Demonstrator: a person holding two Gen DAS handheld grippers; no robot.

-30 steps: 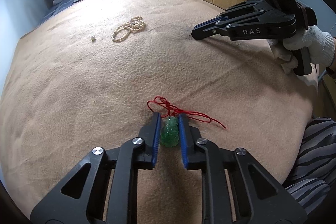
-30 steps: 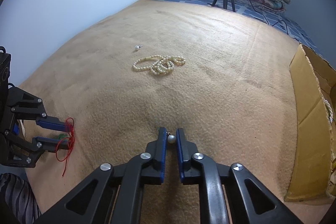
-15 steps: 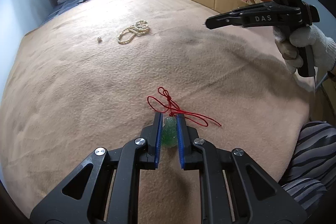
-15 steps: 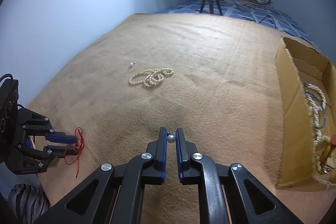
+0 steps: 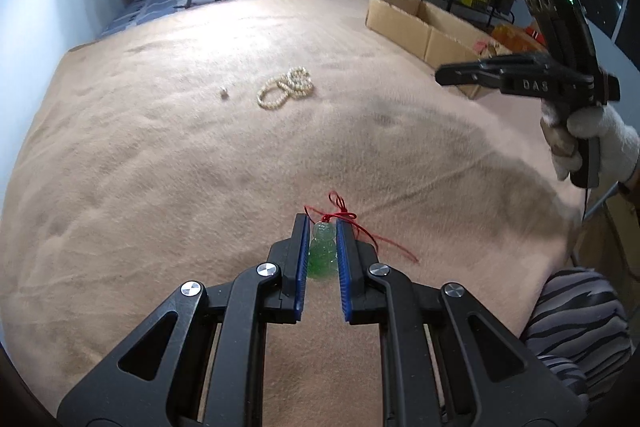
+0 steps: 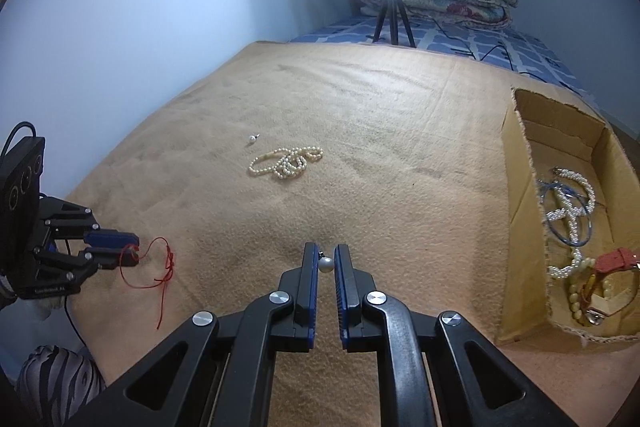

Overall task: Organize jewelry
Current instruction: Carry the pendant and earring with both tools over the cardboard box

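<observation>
Green pendant (image 5: pixel 322 251) between left fingers (image 5: pixel 301 259)

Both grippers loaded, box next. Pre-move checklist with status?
1. Left gripper shut on green pendant: ok.
2. Red cord clear of snags: not ok, it trails loose onto the blanket.
3. Right gripper shut on pearl earring: ok, though the pearl sits right at the fingertips.
4. Cardboard box open and in view: ok.
5. Free space in box: ok, far end bare; near end holds jewelry.
6. Grippers apart from each other: ok.
</observation>
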